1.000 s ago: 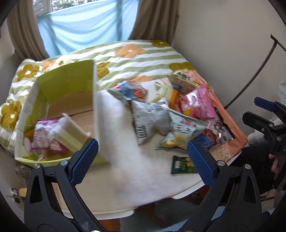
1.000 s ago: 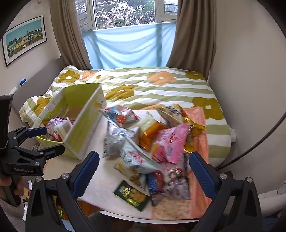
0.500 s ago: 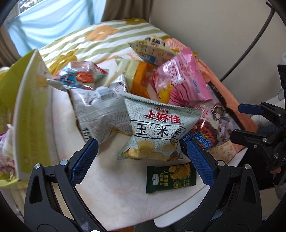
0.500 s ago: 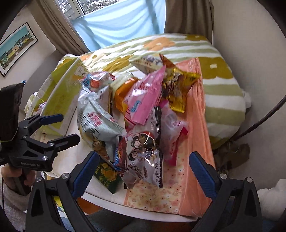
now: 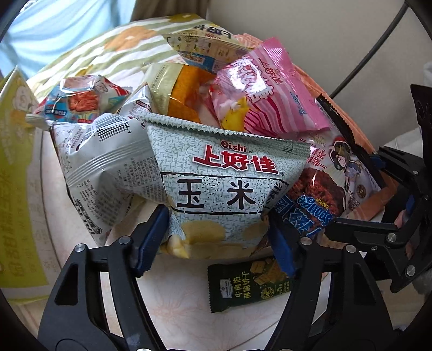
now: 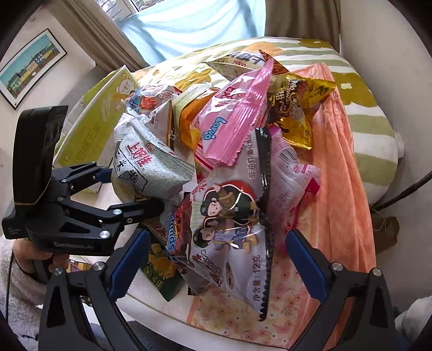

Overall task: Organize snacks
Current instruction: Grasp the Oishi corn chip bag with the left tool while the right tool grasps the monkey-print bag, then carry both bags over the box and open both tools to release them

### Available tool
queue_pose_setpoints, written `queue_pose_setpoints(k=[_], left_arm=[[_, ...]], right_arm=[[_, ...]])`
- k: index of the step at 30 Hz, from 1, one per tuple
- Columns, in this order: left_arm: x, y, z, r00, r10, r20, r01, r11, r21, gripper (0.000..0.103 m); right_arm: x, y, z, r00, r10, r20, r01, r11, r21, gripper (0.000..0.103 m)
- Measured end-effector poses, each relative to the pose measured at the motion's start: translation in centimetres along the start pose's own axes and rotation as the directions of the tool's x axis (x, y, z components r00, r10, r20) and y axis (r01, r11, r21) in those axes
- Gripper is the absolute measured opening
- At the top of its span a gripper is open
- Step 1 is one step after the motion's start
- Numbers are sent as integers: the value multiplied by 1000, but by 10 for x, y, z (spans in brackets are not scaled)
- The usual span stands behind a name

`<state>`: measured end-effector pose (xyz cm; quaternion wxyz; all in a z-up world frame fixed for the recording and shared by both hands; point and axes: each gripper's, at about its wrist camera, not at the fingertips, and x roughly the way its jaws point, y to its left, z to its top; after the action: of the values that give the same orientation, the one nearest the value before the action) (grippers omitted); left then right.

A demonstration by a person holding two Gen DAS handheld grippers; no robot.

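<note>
A heap of snack bags is lying on a round white desk [image 5: 172, 305], partly over a peach floral cloth [image 6: 337, 194] that is draping off its far side. A green-and-white striped bed [image 6: 375, 162] with yellow flowers is sitting just behind, beneath a window with a pale blue sheet [image 6: 194, 24] and brown curtains; a framed picture [image 6: 29, 67] is hanging on the wall. The left gripper [image 5: 218, 237], whose jaws have just been closing, is clenching the lower part of the pale green Oishi corn bag [image 5: 224, 183]. The right gripper [image 6: 213, 262] is standing released around the cartoon noodle pack [image 6: 229, 229]. A yellow-green box [image 6: 97, 121] is standing beside the heap.
</note>
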<state>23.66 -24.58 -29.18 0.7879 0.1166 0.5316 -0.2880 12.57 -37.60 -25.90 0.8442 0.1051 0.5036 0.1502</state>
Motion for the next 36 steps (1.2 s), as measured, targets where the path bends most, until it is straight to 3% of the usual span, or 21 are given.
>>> queue_pose_setpoints(k=[9, 12, 15, 17, 19, 30, 36], left_arm=[[-6, -4, -10, 1000, 3, -3, -3, 1000, 6, 57], [-8, -5, -13, 1000, 7, -3, -7, 1000, 1, 57], [-12, -6, -16, 1000, 8, -2, -8, 1000, -8, 56], [-15, -5, -18, 1000, 10, -1, -10, 1000, -9, 55], [-18, -6, -21, 1000, 14, 1, -14, 1000, -9, 54], [-52, -16, -30, 999, 25, 40, -24, 999, -35, 51], [-86, -22, -29, 994, 37, 101, -30, 997, -69, 50]], right_arm=[[13, 13, 1, 998, -69, 6, 69, 997, -38, 97], [19, 21, 1, 993, -114, -8, 113, 991, -76, 85], [20, 25, 1, 990, -141, -2, 140, 985, -106, 79], [19, 26, 0, 989, -148, 1, 148, 982, -116, 67], [16, 25, -1, 988, -155, 5, 154, 981, -116, 64], [-16, 27, -7, 980, -193, 57, 198, 975, -102, 62], [-47, 32, -9, 973, -209, 100, 219, 970, -103, 62]])
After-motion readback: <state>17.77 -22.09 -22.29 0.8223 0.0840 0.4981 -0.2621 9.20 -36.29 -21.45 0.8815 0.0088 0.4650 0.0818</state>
